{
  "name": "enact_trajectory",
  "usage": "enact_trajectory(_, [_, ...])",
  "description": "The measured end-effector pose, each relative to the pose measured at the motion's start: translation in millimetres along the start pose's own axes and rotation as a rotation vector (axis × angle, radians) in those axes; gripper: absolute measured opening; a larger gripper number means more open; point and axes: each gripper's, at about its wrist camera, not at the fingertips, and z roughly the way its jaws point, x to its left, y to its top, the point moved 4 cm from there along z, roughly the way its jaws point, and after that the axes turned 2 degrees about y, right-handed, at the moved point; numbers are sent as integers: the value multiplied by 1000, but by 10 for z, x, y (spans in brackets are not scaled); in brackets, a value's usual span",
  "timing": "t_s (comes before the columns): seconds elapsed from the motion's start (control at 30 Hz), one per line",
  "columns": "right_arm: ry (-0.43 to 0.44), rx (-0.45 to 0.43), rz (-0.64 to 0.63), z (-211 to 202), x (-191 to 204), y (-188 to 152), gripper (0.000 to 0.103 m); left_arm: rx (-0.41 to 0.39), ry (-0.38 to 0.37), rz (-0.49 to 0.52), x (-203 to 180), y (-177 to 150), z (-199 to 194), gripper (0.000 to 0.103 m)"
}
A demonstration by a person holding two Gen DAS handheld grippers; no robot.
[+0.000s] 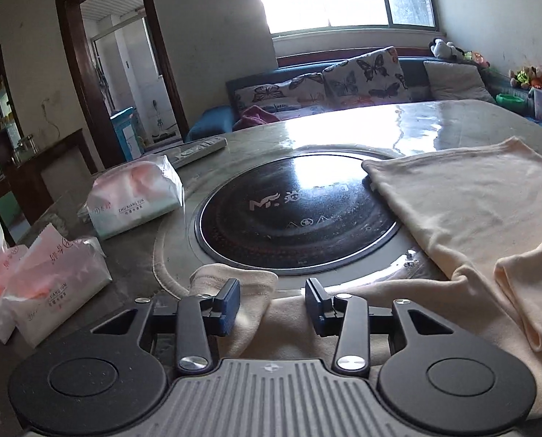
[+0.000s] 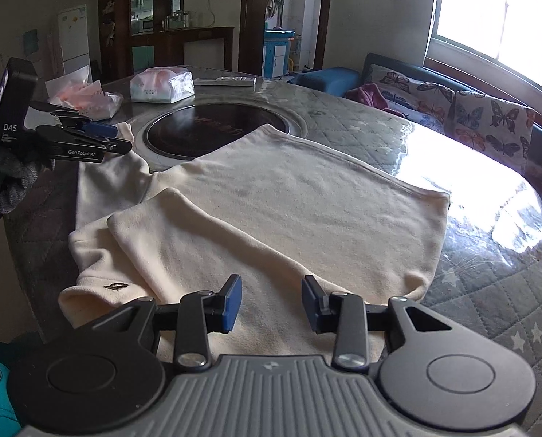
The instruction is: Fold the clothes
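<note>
We see a soft, cream knit garment [image 2: 271, 196] spread flat on the round quilted table [image 2: 489, 291], one sleeve folded across it, its far edge overlapping the glossy black round hob [image 1: 293, 215]. Our left gripper [image 1: 273, 306] stands spread over a ribbed cuff; our right gripper [image 2: 271, 304] hovers spread, pinching nothing. Crinkled plastic tissue packs [image 1: 136, 200] lie nearby.

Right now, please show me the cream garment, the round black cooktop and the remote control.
Cream garment [image 2: 289, 196]: right wrist view, middle of body.
Round black cooktop [image 1: 293, 215]: left wrist view, glass centre.
Remote control [image 1: 198, 151]: left wrist view, middle.
</note>
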Motion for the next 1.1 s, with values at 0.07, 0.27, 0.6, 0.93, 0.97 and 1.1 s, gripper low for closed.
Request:
enact_trajectory(0.07, [-3,0,2,5,-5,4,36,12,5,-27,66,-4,31,35])
enact_trajectory(0.27, [-7,-14,8,-23,-14,7,36,22,-23,-162,310,-7,41,7])
enact_trajectory(0.6, [-31,-61,51,-162,-124,24,36,-135,-305,-488,581,414,-559,4])
enact_trajectory(0.93, [-63,-132,128,-396,-313,-16,36,-230,-709,-426,-490,856,-1102,4])
enact_trajectory(0.97, [-73,-137,141,-427,-349,-34,36,-228,-745,-406,-635,857,-1118,4])
enact_trajectory(1.1, [-101,-142,188,-507,-461,-120,36,-131,-854,-314,-1182,718,-1056,9])
